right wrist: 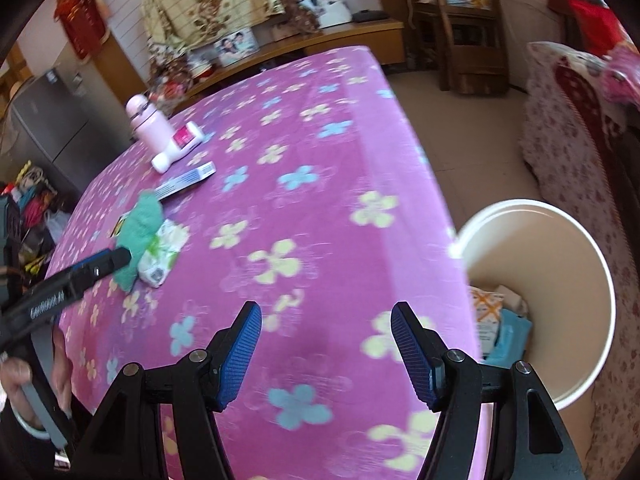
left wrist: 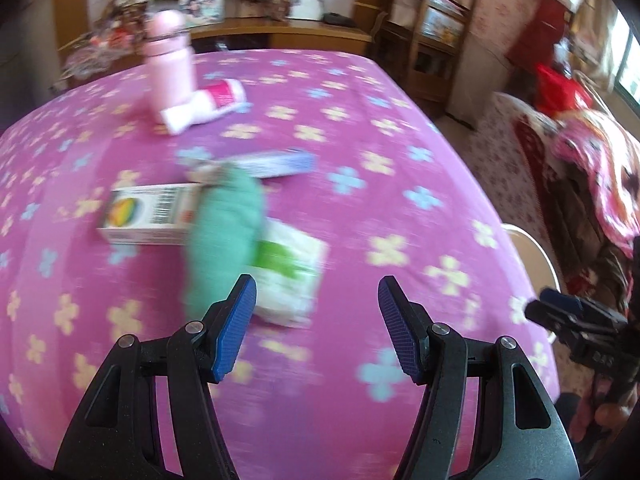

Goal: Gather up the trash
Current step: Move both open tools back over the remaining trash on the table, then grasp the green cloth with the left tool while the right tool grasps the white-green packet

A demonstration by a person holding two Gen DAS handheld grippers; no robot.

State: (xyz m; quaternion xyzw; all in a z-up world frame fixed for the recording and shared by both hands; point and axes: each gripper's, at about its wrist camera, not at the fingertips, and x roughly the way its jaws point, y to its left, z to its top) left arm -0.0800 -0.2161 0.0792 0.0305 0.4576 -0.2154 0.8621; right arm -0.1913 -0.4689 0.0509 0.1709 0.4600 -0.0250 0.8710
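Note:
On the pink flowered cloth [left wrist: 360, 140] lie a green rag [left wrist: 224, 240], a white and green tissue pack [left wrist: 288, 276], a white barcoded box [left wrist: 152, 216] and a long blue and white box [left wrist: 276, 164]. My left gripper [left wrist: 317, 284] hangs open just in front of the tissue pack, with nothing between its blue pads. My right gripper [right wrist: 326, 312] is open over the cloth [right wrist: 320, 160] near the table's right edge. Beside it stands a white bin [right wrist: 560, 272] with an orange and white packet [right wrist: 486, 308] inside. The rag [right wrist: 140, 232] and tissue pack [right wrist: 164, 252] show left of it, by the left gripper [right wrist: 108, 262].
A pink bottle [left wrist: 168, 64] stands at the far side with a white tube [left wrist: 208, 104] lying against it. The bin's rim [left wrist: 532, 252] and the right gripper [left wrist: 556, 306] show off the table's right edge. Beyond are a blanket-covered sofa [right wrist: 568, 120] and wooden shelves [right wrist: 464, 20].

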